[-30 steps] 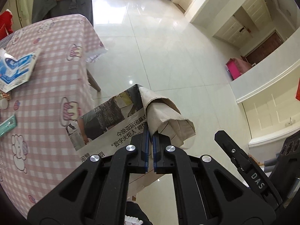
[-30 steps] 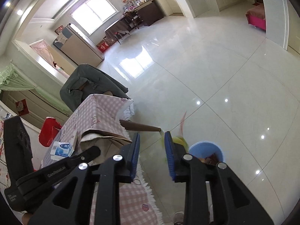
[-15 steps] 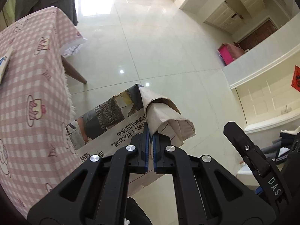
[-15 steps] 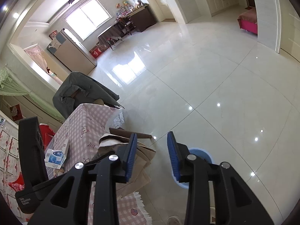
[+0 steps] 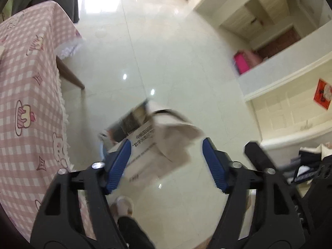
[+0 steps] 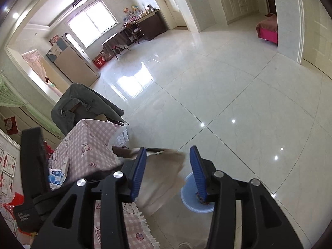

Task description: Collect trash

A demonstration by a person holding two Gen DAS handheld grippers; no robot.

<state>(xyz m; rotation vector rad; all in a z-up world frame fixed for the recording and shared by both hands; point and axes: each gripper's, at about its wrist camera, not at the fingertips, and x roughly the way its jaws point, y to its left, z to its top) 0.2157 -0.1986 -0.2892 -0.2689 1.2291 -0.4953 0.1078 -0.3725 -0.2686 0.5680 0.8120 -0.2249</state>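
Note:
A folded newspaper (image 5: 166, 132) with a brown paper roll is falling, blurred, just beyond my left gripper (image 5: 167, 143). That gripper's jaws are opening wide and its blue pads touch nothing. Below the paper, an edge of the blue trash bin (image 5: 101, 148) peeks out beside the table. In the right wrist view the same paper (image 6: 164, 176) hangs in mid-air over the blue bin (image 6: 187, 197) on the floor. My right gripper (image 6: 168, 149) is empty and its jaws are opening; the paper only shows behind them.
A table with a pink checked cloth (image 5: 27, 103) stands on the left, with a tissue pack (image 6: 57, 175) on it. A chair draped with a grey jacket (image 6: 83, 105) stands behind it. The person's slippered foot (image 5: 124, 205) is below my left gripper. Glossy tiled floor stretches ahead.
The left jaws went from shut on the newspaper to wide open, and the paper now drops away, blurred. The right jaws have widened. The table has slid further left in the left view.

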